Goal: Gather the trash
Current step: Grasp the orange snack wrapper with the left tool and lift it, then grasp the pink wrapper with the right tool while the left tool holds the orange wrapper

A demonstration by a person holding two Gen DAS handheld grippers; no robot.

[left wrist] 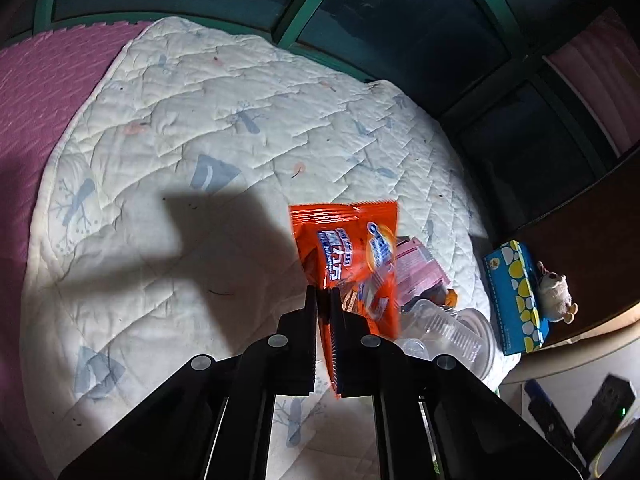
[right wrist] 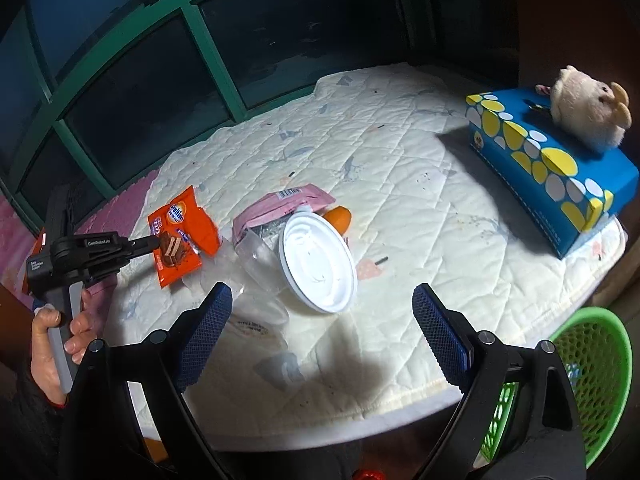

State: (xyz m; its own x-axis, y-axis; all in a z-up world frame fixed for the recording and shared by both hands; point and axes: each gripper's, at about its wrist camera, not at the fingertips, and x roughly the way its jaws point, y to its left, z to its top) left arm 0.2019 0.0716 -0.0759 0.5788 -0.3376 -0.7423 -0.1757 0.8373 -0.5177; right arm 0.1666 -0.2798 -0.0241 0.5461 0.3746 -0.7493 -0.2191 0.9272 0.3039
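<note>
**First wrapper pinched, pile still waiting**

I had the left tongs (left wrist: pixel 324 300) clenched on the orange wrapper (left wrist: pixel 352 252), lifted at centre frame above the quilted mat (left wrist: pixel 160 120). My right tongs (right wrist: pixel 322 320) hung released with nothing between them. Left to clear, I judged: the pink packet (right wrist: pixel 280 208), the white lid (right wrist: pixel 320 264) and the clear plastic cup (right wrist: pixel 256 256), heaped mid-frame. The green basket (right wrist: pixel 592 356), lower right, showed no trash that I could make out.

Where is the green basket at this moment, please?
In the right wrist view, the green basket sits at lower right, off the quilt's edge, below the blue tissue box.
</note>
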